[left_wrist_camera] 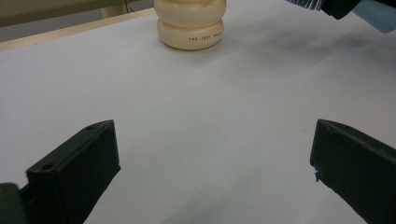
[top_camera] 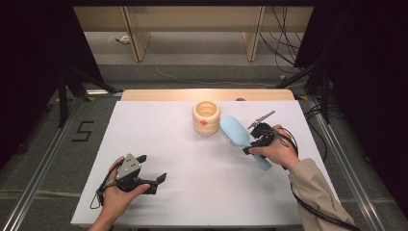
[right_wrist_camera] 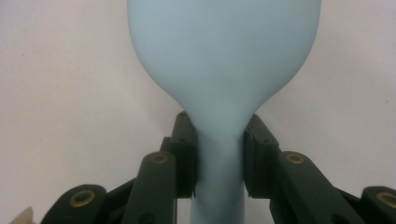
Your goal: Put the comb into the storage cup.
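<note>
- Right gripper (top_camera: 253,140) is in the person's right hand (top_camera: 278,150), just to the right of the cream holder (top_camera: 206,117) and a little nearer to the person; the forearm comes in from the bottom right in a beige sleeve (top_camera: 315,192).
- Its jaws clamp the neck of the light blue hairbrush (top_camera: 239,135); in the right gripper view both black pads press on the two sides of the thin handle, just below the place where it widens.
- Hairbrush head is a smooth, rounded oval of pale blue plastic, and it points toward the cream holder and almost reaches it; dark bristles show on its lower side, and the handle end comes out behind the hand.
- Left gripper (top_camera: 155,170) is well apart from the cream holder, at the near left part of the white table (top_camera: 159,139), held low by the left hand (top_camera: 117,195).
- Its jaws stand wide apart with nothing between them.
- Cream holder is a ribbed round pot, open on top, with a small orange mark on its front.
</note>
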Tool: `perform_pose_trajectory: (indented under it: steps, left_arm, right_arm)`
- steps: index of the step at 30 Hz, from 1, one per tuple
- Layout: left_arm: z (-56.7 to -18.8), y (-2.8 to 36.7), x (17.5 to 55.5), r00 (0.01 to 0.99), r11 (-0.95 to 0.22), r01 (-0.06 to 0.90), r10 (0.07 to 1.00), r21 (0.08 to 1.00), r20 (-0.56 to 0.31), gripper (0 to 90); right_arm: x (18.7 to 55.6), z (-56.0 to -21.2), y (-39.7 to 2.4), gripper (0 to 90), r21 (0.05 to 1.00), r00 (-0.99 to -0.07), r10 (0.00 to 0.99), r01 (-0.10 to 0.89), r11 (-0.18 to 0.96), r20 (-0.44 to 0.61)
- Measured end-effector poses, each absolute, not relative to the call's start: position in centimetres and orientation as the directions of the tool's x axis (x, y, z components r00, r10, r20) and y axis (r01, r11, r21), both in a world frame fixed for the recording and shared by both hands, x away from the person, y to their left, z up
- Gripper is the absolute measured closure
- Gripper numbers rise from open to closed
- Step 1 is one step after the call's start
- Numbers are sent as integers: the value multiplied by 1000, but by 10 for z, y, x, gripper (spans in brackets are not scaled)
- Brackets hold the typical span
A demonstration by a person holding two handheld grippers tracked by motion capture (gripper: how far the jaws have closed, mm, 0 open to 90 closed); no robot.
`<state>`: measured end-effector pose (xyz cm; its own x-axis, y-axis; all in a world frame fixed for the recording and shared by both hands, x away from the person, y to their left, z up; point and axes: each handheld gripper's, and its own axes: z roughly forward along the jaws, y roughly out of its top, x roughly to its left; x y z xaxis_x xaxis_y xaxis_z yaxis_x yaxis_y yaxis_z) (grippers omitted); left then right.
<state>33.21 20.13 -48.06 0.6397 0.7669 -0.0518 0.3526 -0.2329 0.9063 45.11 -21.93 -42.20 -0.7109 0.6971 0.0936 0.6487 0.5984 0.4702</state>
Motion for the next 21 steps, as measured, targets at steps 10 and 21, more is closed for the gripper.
perform_pose_trajectory:
  steps: [10, 21]
  left_arm:
    - [-481, 201, 332, 640, -236, 352, 767, 906, -49, 9]
    - [-480, 202, 332, 636, -231, 354, 770, 906, -52, 9]
  right_arm:
    - [451, -416, -222, 702, 589, -691, 715, 623, 514, 108]
    - [451, -413, -224, 702, 674, -655, 744, 611, 415, 134]
